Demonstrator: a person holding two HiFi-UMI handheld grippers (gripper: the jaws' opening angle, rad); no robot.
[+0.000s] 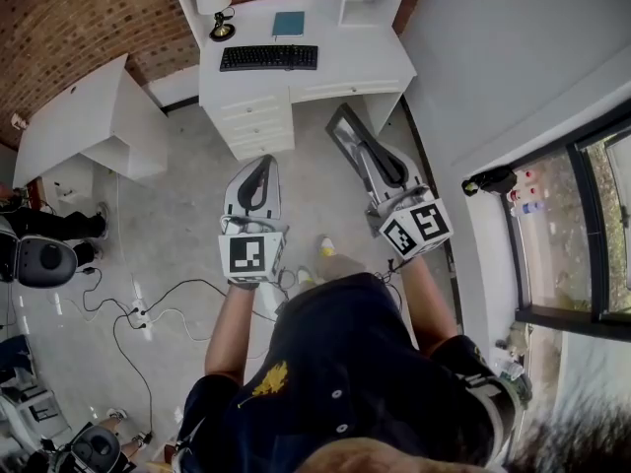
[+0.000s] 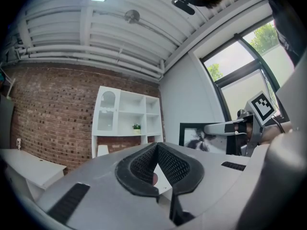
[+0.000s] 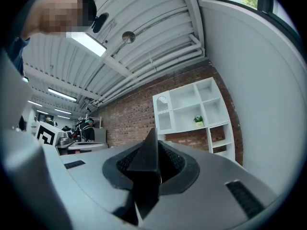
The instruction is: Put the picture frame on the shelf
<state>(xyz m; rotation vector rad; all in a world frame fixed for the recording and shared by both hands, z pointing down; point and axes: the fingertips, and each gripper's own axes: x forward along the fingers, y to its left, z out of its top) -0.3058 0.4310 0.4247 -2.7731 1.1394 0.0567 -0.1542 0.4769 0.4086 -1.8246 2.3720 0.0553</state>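
The picture frame [image 1: 351, 136] is black with a dark print, and my right gripper [image 1: 383, 166] is shut on it, holding it up above the floor in front of the white desk [image 1: 355, 62]. In the right gripper view the frame's black edge [image 3: 147, 163] stands upright between the jaws. In the left gripper view the frame [image 2: 197, 139] shows at the right, with the right gripper [image 2: 225, 127] clamped on it. My left gripper [image 1: 258, 168] floats beside it, shut and holding nothing, its jaws meeting at the tips [image 2: 156, 146]. The white cubby shelf [image 2: 127, 116] [image 3: 192, 110] stands ahead against the brick wall.
On the desk are a black keyboard [image 1: 268, 57], a lamp [image 1: 214, 3] and a teal book [image 1: 288, 23]. A small plant [image 3: 197, 120] sits in one shelf cubby. A second white table [image 1: 84, 116] is at the left, cables [image 1: 148, 308] trail on the floor, and a window [image 1: 582, 225] is at the right.
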